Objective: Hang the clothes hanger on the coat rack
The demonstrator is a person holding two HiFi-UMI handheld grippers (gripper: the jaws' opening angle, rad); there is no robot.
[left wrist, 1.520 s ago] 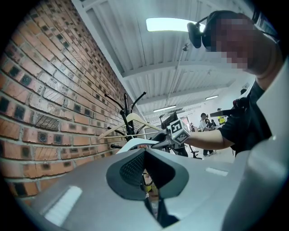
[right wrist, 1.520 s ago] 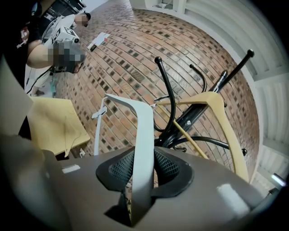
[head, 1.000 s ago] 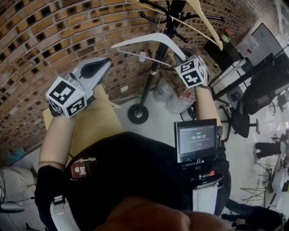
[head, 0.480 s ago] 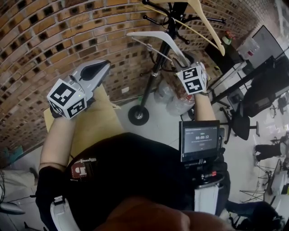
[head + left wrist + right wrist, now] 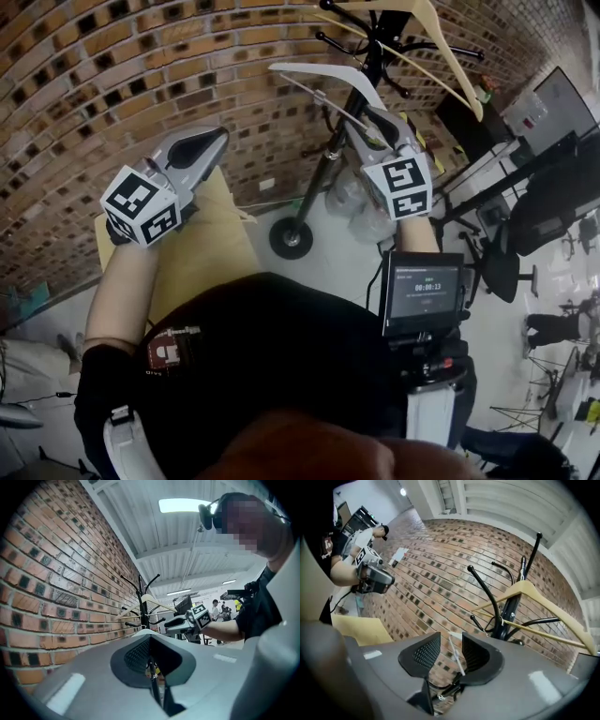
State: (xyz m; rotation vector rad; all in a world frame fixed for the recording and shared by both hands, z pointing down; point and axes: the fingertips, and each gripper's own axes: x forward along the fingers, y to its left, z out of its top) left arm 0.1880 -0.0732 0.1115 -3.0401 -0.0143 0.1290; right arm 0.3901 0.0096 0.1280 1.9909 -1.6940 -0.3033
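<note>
- My right gripper (image 5: pixel 370 120) was up by the coat rack (image 5: pixel 323 159). Its fingers had just been closing but stood spread, with the thin bar of the white clothes hanger (image 5: pixel 323 77) between them, unpinched.
- The white clothes hanger sat just beside the rack's pole, near a wooden hanger (image 5: pixel 450 66). I couldn't tell whether its hook rested on a peg.
- My left gripper (image 5: pixel 208 142) hovered by the brick wall (image 5: pixel 94 75), fingers pressed together, empty.
</note>
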